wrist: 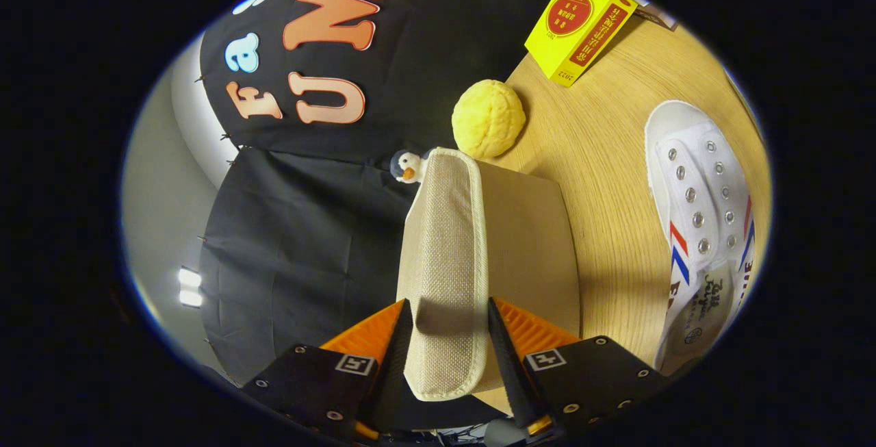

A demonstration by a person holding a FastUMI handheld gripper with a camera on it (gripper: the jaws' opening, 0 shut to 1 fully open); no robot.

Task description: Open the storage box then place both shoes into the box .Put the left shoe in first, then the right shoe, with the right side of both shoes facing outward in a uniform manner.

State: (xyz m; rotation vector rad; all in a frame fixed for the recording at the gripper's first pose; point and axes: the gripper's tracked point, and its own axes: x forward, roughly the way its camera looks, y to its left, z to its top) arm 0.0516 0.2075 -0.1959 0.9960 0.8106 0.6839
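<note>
Because the storage box has to be opened before any shoe goes in, the gripper [445, 337] in the lower middle of the gripper view is straddling the box's woven beige lid [441, 262], its two fingers [393, 351] lying along either side of the flap's edge; whether both are actually pressing is hard to tell. The lid is running up the centre above the tan box body [530, 241]. A white shoe [705, 207] is waiting at right on the wooden surface [609, 159], clear of the box
</note>
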